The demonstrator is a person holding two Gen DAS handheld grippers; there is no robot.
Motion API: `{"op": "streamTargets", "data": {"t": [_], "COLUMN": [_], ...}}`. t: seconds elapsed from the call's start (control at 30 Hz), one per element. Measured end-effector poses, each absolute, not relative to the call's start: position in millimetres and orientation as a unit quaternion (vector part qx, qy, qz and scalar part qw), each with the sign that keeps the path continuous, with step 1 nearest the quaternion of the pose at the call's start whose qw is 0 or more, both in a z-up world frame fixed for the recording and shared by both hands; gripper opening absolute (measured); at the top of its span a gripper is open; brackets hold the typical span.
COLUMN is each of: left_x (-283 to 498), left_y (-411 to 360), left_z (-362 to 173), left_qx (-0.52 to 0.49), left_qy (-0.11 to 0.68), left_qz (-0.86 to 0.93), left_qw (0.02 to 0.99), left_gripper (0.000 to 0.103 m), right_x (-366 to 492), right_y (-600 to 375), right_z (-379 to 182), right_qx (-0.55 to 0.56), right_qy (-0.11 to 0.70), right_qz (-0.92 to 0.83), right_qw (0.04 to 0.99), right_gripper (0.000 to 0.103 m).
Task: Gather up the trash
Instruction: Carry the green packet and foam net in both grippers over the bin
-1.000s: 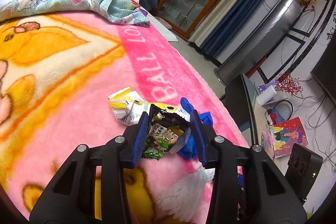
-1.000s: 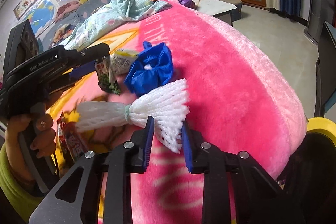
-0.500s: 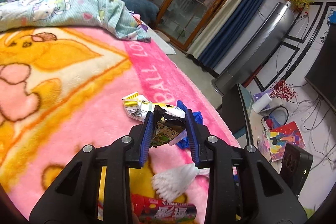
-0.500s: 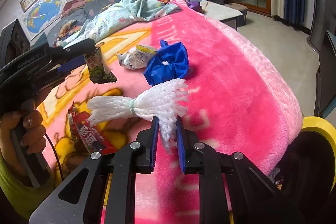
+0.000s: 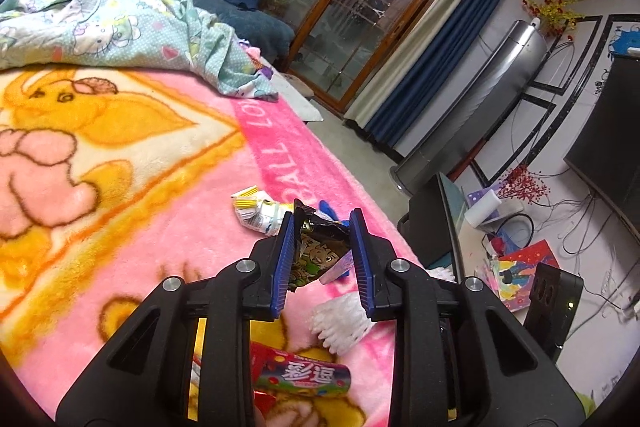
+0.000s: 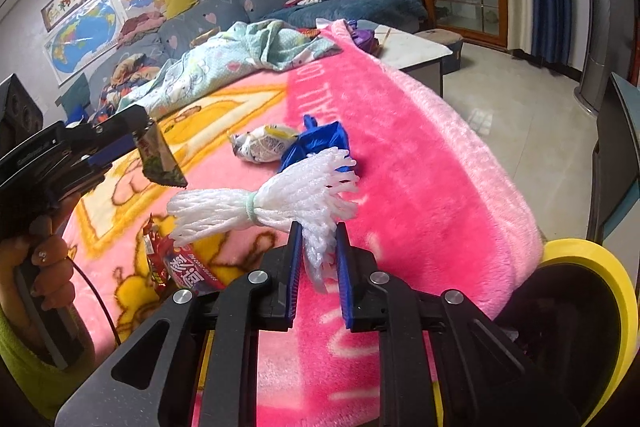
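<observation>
Now both the snack wrapper (image 5: pixel 320 255) and foam net (image 6: pixel 280 203) hang lifted off the blanket (image 6: pixel 420 167).

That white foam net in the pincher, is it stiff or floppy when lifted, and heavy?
Probably floppy: the foam net droops in loose strands on both sides of its green tie. Likely very light, since the right hand-held gripper holds it by only a few strands. It looks squashy, so it could slip out.

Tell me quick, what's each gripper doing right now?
Left gripper: shut on the dark snack wrapper, lifted off the blanket.
Right gripper: shut on the white foam net.
</observation>
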State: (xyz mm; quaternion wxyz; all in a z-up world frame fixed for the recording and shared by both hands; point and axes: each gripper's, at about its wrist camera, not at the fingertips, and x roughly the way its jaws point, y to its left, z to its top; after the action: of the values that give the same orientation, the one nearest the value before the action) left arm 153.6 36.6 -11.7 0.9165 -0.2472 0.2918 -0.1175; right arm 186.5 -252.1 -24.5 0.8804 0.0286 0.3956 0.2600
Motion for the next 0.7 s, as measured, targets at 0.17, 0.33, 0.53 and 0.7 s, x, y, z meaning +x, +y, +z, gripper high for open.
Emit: {"op": "streamTargets", "data": {"t": [0.17,0.33,0.53,0.7], "left_x": [148,143,135,131], "left_y": [29,17,1,-13], "left_z": [-3,2,7,9], "left_qx": [-0.242,-0.233,-0.221,-0.210], "left_qy": [0.285,0.282,0.284,0.286], "left_qz": [-0.131,-0.146,-0.161,-0.176], "left_qw": [0.918,0.919,0.919,0.918], "left_gripper": [0.021,0.021,0.021,0.021], "right_x": [184,179,175,172], "right_y": [-263,-279,-294,-305], "right_z": [-17,-9,-3,2], "right_qx": [0.038,0.050,0.059,0.065], "right_qy": [0.390,0.380,0.372,0.363], "right_qz": [0.249,0.233,0.218,0.205], "right_qw": [0.886,0.894,0.900,0.907], "right_gripper": [0.016,0.016,0.016,0.016]}}
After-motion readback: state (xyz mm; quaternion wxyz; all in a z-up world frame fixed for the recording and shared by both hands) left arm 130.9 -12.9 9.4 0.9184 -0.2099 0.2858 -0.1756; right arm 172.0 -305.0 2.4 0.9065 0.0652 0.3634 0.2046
